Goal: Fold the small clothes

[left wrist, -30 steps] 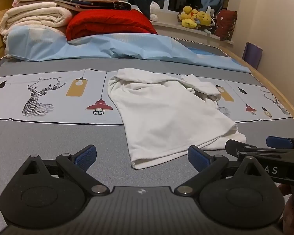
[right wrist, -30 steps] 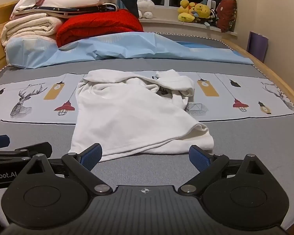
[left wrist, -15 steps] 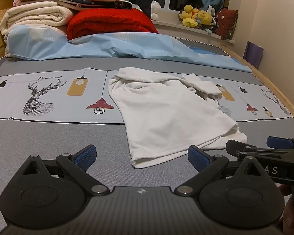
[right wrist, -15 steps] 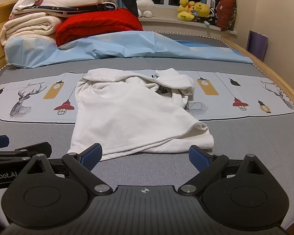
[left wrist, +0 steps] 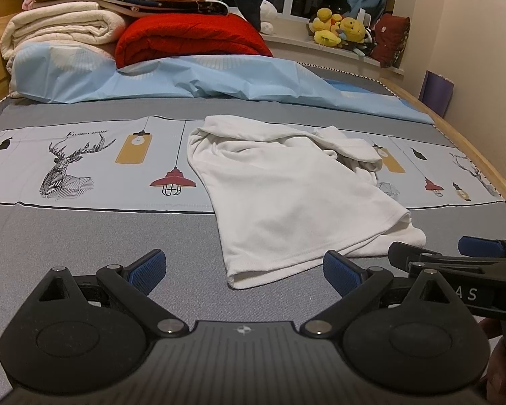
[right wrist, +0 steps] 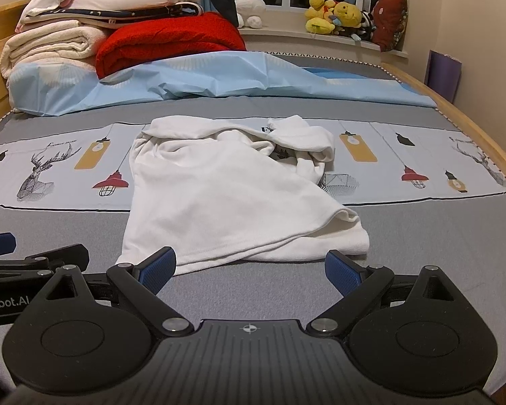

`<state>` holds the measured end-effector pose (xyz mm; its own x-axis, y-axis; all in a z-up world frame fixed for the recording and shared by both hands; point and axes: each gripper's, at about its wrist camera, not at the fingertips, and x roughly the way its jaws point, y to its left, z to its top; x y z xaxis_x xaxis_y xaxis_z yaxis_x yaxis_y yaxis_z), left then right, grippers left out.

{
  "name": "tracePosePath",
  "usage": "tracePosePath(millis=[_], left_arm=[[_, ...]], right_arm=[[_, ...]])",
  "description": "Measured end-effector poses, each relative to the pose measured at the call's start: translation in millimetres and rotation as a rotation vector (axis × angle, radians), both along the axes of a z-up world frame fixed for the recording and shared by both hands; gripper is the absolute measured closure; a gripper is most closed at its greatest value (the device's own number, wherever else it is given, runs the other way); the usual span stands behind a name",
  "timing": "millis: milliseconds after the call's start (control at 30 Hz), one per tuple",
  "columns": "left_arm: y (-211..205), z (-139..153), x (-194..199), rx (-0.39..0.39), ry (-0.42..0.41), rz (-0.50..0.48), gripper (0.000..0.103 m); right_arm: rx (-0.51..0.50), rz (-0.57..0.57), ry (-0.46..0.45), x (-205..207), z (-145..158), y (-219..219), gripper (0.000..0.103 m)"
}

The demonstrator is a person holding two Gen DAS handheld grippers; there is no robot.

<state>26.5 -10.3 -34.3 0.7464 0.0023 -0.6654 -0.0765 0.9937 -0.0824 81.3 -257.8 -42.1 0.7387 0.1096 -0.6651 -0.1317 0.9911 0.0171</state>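
A white small garment (left wrist: 286, 195) lies rumpled on the bed, its hem toward me and its upper part bunched at the far right; it also shows in the right wrist view (right wrist: 219, 195). My left gripper (left wrist: 244, 271) is open and empty, just short of the hem's near left corner. My right gripper (right wrist: 249, 268) is open and empty, just short of the hem's near edge. Each gripper shows in the other's view: the right one at the left wrist view's right edge (left wrist: 455, 256), the left one at the right wrist view's left edge (right wrist: 23, 256).
The bed sheet (left wrist: 84, 236) is grey with a printed deer and lamp band. A light blue quilt (right wrist: 202, 77), folded blankets (right wrist: 54, 40) and a red blanket (right wrist: 168, 44) lie at the far end. Plush toys (right wrist: 334, 13) sit on the window sill. A wooden bed rail (right wrist: 472, 141) runs along the right.
Both grippers have edged slightly forward toward the garment's hem. The garment has not moved, and both grippers stay open.
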Motion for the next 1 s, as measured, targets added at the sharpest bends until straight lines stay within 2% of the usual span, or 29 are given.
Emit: tracePosePath(millis=[167, 200, 233, 267, 300, 333, 367, 400, 433, 500, 600, 700, 767, 800, 833, 867, 933, 1000], left_arm=[[2, -2, -1, 0.0, -0.029, -0.025, 0.005], [2, -3, 1, 0.005, -0.031, -0.03, 0.011], [4, -4, 2, 0.007, -0.031, -0.033, 0.023], [7, -7, 5, 0.005, -0.02, -0.039, 0.03], [11, -13, 11, 0.003, 0.007, -0.047, 0.044], [14, -18, 17, -0.003, 0.034, -0.048, 0.057], [18, -25, 23, -0.017, 0.064, -0.048, 0.061], [23, -34, 31, -0.04, 0.098, -0.046, 0.061], [26, -41, 39, -0.055, 0.122, -0.04, 0.061], [33, -57, 56, -0.076, 0.16, -0.022, 0.059], [41, -82, 83, -0.123, 0.204, 0.023, 0.047], [42, -103, 106, -0.166, 0.237, 0.045, 0.046], [35, -111, 116, -0.149, 0.249, 0.025, 0.048], [30, -114, 119, -0.122, 0.25, 0.0, 0.061], [25, -113, 121, -0.095, 0.248, -0.03, 0.087], [22, -112, 123, -0.076, 0.258, -0.069, 0.096], [22, -97, 119, -0.049, 0.252, -0.13, 0.096], [29, -70, 108, -0.033, 0.196, -0.192, 0.097]], right_arm=[[0.065, 0.014, 0.034, 3, 0, -4, 0.012], [0.09, 0.019, 0.042, 5, -2, -6, 0.014], [0.11, 0.019, 0.043, 6, -2, -9, 0.019], [0.127, 0.012, 0.038, 8, 1, -14, 0.024], [0.208, -0.003, 0.053, 11, 2, -20, 0.031], [0.249, -0.017, 0.052, 12, 4, -26, 0.044], [0.278, -0.031, 0.05, 15, 6, -34, 0.053], [0.279, -0.05, 0.047, 17, 8, -41, 0.069], [0.282, -0.075, 0.042, 20, 10, -48, 0.075], [0.274, -0.121, 0.038, 24, 11, -60, 0.075], [0.295, -0.14, 0.033, 26, 10, -74, 0.075], [0.316, -0.131, 0.022, 26, 8, -85, 0.074], [0.312, -0.139, 0.02, 26, 9, -90, 0.072], [0.309, -0.147, 0.016, 26, 10, -94, 0.068], [0.308, -0.159, 0.011, 26, 10, -98, 0.063], [0.305, -0.176, 0.005, 27, 10, -102, 0.062], [0.295, -0.22, 0.001, 29, 9, -111, 0.061], [0.308, -0.264, -0.001, 31, 9, -121, 0.061]])
